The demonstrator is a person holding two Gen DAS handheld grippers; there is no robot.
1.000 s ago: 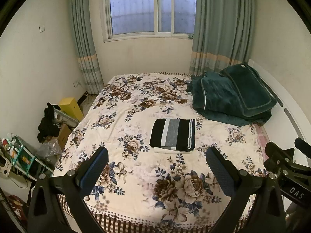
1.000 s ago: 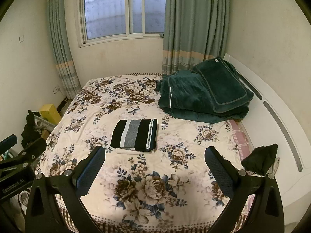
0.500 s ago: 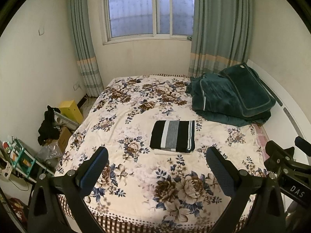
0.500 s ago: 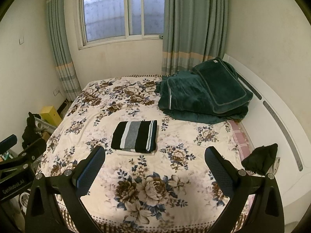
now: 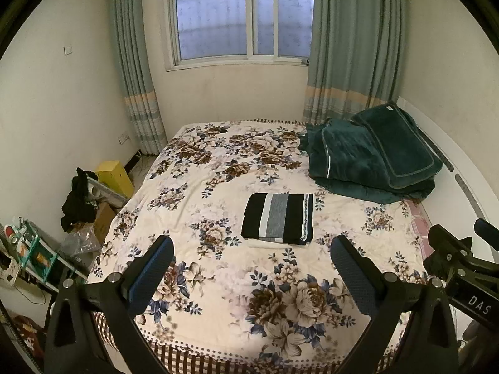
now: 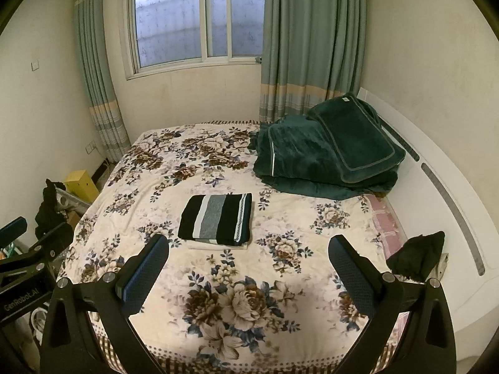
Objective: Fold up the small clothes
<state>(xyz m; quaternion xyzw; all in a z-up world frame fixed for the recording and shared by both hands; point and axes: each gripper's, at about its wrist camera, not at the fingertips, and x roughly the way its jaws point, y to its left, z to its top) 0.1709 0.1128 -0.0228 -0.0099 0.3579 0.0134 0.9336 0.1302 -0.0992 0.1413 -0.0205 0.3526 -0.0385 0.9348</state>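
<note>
A folded garment with black, white and grey stripes (image 5: 279, 218) lies on a folded white piece in the middle of the flowered bed (image 5: 218, 168); it also shows in the right wrist view (image 6: 216, 219). My left gripper (image 5: 251, 257) is open and empty, held above the bed's near edge, well short of the stack. My right gripper (image 6: 249, 257) is open and empty too, at the same distance. A crumpled black garment (image 6: 416, 260) lies at the bed's right edge by the white headboard.
A folded dark green blanket (image 5: 371, 159) with a pillow sits at the bed's far right. A yellow box (image 5: 113, 176), black clothes on a rack (image 5: 78, 201) and a cluttered shelf (image 5: 28, 249) stand on the floor at left. Window and curtains stand behind.
Both grippers have drawn back and risen a little, so the bed and the folded stack look slightly farther away. The stack has not moved. Both grippers stay open.
</note>
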